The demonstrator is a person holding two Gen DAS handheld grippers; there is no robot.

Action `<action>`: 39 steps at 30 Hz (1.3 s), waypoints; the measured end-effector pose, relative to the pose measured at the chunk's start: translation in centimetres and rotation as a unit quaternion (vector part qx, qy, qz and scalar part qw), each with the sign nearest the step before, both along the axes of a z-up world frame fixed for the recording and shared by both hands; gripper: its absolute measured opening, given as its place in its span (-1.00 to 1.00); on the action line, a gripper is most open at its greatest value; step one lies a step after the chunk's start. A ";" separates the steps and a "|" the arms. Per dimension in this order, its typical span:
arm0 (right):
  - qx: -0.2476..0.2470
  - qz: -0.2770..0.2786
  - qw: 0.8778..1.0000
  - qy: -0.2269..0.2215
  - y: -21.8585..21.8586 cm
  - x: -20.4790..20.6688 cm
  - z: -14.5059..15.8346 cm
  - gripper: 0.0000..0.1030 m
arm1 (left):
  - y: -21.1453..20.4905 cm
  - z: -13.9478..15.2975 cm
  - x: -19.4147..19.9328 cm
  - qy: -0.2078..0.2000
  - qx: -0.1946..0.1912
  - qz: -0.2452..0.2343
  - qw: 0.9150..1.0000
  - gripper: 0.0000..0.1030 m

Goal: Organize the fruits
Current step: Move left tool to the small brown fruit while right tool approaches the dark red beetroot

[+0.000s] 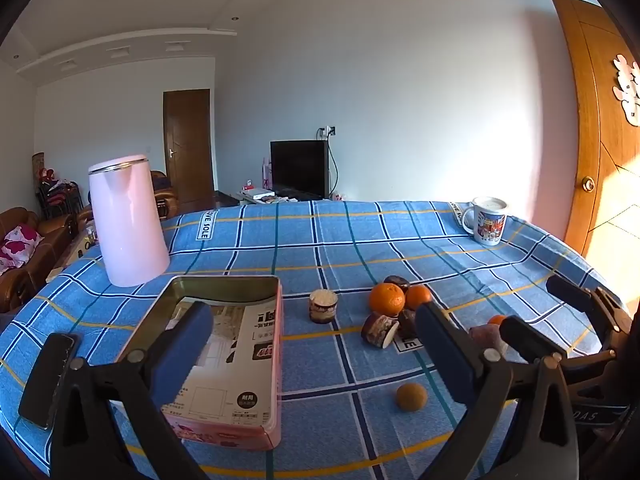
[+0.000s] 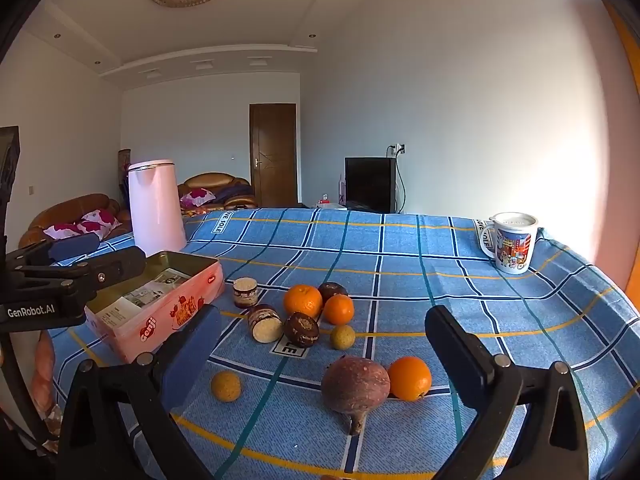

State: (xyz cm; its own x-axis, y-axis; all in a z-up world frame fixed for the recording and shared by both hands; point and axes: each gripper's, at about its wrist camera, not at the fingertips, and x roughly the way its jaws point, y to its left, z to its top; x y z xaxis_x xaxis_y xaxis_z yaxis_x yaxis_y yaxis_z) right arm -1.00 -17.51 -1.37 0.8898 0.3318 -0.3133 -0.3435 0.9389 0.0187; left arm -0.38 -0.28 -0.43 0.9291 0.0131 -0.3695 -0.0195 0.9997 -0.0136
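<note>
Looking along the left gripper (image 1: 314, 344): spread wide, holding nothing, poised above the pink tin (image 1: 224, 360) on the worktop (image 1: 360, 240), oranges (image 1: 386, 299) clustered just right. Switching to the right wrist view: right gripper (image 2: 320, 344) likewise agape and empty, framing a purple-brown round fruit (image 2: 355, 384) touching an orange (image 2: 409, 378). Risking a nudge that rolls the round fruit away.
</note>
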 end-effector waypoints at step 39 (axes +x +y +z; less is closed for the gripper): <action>-0.010 -0.002 1.000 0.005 -0.1 0.1 -0.6 0.98 | -0.8 -1.0 0.4 0.009 -0.001 -0.003 1.000 1.00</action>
State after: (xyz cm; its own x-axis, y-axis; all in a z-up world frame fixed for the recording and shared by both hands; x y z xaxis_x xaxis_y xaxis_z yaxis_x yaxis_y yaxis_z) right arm -0.88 -17.62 -1.92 0.8879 0.3208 -0.3297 -0.3388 0.9409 0.0032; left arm 0.05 -1.03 -1.41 0.9223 0.0062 -0.3865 -0.0132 0.9998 -0.0155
